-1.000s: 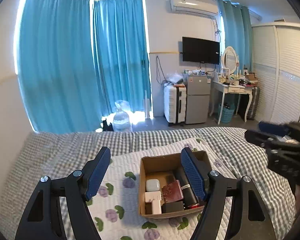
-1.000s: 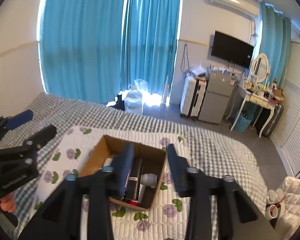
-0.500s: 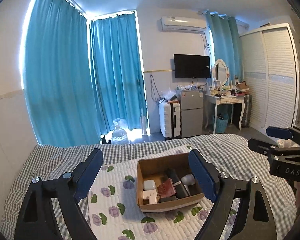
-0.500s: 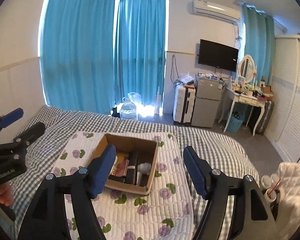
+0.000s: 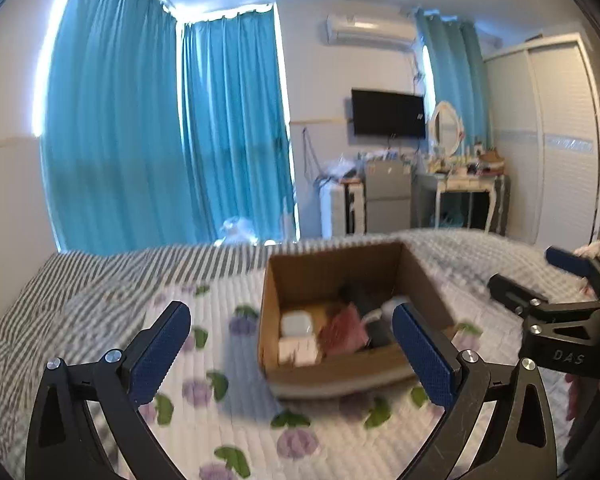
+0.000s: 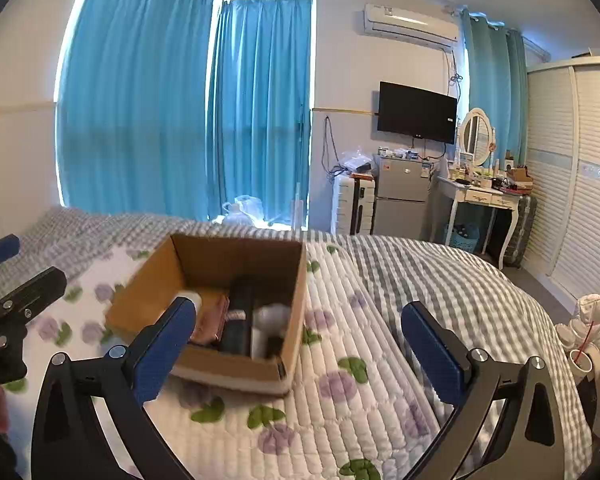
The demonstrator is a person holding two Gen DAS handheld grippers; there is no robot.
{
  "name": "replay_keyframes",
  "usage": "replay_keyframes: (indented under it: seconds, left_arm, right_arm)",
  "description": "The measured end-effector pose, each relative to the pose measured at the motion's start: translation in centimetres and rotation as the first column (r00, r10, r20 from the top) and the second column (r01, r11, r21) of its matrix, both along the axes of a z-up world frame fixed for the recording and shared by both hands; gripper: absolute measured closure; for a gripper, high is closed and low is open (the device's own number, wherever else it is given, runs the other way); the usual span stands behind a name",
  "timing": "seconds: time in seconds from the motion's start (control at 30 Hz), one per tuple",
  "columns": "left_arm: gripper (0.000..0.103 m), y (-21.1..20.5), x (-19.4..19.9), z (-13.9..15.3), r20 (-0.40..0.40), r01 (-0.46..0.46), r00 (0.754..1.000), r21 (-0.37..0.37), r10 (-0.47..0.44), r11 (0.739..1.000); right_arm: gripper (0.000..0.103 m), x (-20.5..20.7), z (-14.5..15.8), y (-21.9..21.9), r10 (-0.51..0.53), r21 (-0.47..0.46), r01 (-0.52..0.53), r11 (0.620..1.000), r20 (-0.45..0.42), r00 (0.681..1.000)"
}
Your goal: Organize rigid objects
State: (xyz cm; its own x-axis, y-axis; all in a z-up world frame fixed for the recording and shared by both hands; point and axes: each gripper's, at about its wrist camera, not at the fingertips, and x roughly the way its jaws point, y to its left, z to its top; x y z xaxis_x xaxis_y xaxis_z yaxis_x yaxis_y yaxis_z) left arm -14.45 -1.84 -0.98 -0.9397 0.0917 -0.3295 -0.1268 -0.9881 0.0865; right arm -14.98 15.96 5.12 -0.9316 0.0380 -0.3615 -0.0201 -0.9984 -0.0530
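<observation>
Both jaws stood wide apart and empty: we held the left gripper (image 5: 292,348) and right gripper (image 6: 296,344) above the quilt (image 6: 360,396), presumably for an unobstructed reach into the cardboard box (image 6: 236,368), where the rigid objects (image 6: 240,320) lay packed together.

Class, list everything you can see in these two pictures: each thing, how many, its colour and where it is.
cardboard box: one, brown, open, on the floral quilt
items in box: several, white, reddish, black
floral quilt: one, white, over the checked bedspread
curtains: teal, at the windows
television: one, black, on the wall
fridge: one, grey, below the television
left gripper: blue fingers, open
right gripper: blue fingers, open
</observation>
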Motion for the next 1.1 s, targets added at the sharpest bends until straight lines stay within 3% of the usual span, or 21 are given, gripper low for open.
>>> replay_keyframes:
  seconds: [0.13,0.23,1.1]
  left_arm:
    - [0.0,0.3,-0.1,-1.7,-0.004,-0.038,0.999,-0.012,0.038,0.999]
    - [0.0,0.2,-0.1,-1.8,-0.012,-0.042,0.999,-0.014,0.042,0.999]
    - [0.0,-0.5,0.0,-2.5,0.016,-0.05,0.999,0.005,0.05,0.999]
  right_arm:
    - [0.0,0.0,-2.0,0.3,-0.012,0.017,0.012,1.0,0.009,1.0]
    - [0.0,0.1,-2.2,0.6,-0.019,-0.021,0.019,1.0,0.0,1.0]
    - [0.0,0.3,-3.1,1.1,-0.044,-0.03,0.044,0.999,0.007,0.999]
